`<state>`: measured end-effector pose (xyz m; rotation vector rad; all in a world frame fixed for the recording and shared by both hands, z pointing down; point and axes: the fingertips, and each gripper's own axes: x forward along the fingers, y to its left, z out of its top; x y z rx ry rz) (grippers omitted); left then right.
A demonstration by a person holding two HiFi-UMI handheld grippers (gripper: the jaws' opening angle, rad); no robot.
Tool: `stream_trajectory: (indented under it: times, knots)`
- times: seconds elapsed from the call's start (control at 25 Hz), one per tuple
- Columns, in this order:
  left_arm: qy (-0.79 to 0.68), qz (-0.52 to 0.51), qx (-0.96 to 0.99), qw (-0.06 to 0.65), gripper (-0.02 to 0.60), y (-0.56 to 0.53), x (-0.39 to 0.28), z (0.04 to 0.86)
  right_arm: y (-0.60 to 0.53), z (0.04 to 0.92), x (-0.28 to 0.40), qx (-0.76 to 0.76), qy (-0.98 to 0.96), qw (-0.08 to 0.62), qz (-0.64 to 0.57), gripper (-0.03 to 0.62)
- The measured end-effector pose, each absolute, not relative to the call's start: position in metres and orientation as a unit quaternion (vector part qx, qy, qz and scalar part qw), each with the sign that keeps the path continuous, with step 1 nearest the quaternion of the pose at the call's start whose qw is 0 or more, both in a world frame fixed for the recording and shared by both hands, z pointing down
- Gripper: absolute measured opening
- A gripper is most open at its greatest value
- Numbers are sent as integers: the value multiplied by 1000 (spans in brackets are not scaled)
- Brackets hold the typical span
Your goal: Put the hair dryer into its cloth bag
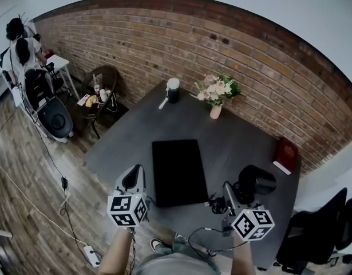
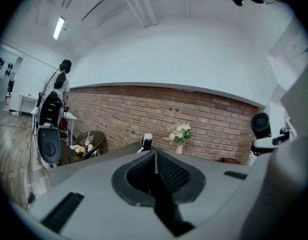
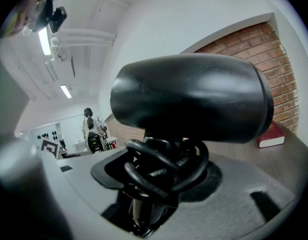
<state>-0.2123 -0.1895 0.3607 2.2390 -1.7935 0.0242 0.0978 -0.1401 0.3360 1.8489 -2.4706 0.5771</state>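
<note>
The black cloth bag (image 1: 177, 171) lies flat in the middle of the dark table (image 1: 238, 133). To its right my right gripper (image 1: 230, 195) is shut on the handle of the black hair dryer (image 1: 256, 181), holding it upright above the table's near right part. In the right gripper view the dryer's barrel (image 3: 194, 96) fills the frame, and its coiled cord (image 3: 164, 166) is looped round the handle between the jaws. My left gripper (image 1: 133, 179) hovers just left of the bag at the table's edge. Its jaws (image 2: 155, 156) are shut with nothing between them.
At the table's far side stand a black cup with a white lid (image 1: 173, 90) and a vase of flowers (image 1: 216, 93). A red book (image 1: 286, 153) lies at the right edge. A round side table (image 1: 98, 90) stands left, black chairs (image 1: 319, 234) right, a brick wall behind.
</note>
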Motion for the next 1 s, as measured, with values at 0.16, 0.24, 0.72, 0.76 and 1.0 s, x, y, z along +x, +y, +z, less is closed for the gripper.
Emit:
stream_trajectory:
  times: [0.16, 0.24, 0.72, 0.76, 1.0]
  knots:
    - [-612, 20, 778, 142, 15, -194, -201, 369, -147, 340, 105, 591, -783, 2, 192, 275]
    - [-610, 24, 778, 151, 17, -194, -195, 377, -149, 344, 109, 592, -781, 8, 198, 275]
    - [-576, 84, 792, 187, 17, -184, -161, 448, -139, 394, 125, 598, -764, 44, 239, 273]
    - [-571, 91, 793, 191, 17, -183, -157, 458, -138, 400, 129, 599, -762, 45, 242, 273]
    - [-523, 146, 812, 215, 16, -157, -133, 510, -115, 436, 139, 608, -741, 65, 278, 273]
